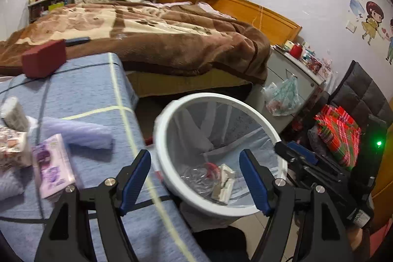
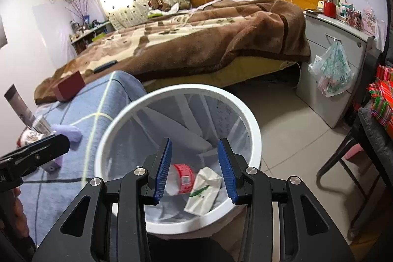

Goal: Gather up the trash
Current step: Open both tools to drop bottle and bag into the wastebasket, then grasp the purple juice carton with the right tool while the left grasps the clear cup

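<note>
Bed behind bin, cabinet right, chair nearer

A bench draped in blue cloth with pale yellow stripes carries a dark red box, a purple tissue pack, a lilac roll and a blurred grey tube. Beside it, on the tiled floor, stands a white bin, lined, holding a crushed bottle and a white packet.
</note>
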Tool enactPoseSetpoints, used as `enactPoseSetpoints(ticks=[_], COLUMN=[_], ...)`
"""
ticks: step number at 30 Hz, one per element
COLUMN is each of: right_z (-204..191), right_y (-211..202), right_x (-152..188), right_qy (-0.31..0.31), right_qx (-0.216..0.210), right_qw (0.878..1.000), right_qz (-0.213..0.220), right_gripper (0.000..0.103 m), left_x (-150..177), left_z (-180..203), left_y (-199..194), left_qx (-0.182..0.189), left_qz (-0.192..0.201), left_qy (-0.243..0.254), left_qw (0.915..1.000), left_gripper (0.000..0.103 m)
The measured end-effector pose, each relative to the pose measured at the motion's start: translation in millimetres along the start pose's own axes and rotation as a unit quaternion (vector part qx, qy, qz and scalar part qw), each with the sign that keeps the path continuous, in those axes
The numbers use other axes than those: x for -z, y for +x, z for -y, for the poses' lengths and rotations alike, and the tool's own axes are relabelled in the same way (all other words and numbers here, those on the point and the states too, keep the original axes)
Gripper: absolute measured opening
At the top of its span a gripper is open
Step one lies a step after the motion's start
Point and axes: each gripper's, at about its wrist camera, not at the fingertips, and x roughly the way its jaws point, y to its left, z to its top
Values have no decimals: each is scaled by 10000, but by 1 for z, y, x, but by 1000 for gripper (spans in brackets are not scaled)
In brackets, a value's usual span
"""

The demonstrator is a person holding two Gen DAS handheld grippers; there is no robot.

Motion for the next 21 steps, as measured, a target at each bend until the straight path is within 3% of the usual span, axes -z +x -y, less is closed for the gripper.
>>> enactPoseSetpoints(ticks=[10, 14, 21], right_z=[-44, -65, -105], right_y=[-18, -14, -4], right_x=[0, -1, 7], right_qy=[-147, -229, -518], right_qx=[-397, -693, -1108], right_qw=[9986, 9970, 9923], right_qz=[306, 273, 188], right_gripper=[40, 40, 41], left_x=[16, 21, 37], left_z=[-44, -74, -124], left_y=[-54, -76, -102], left_qx=[-462, -853, -1145], left_qz=[314, 454, 635], left_qy=[-202, -362, -820], left_qw=[9982, 9947, 9880], left_gripper=[77, 77, 78])
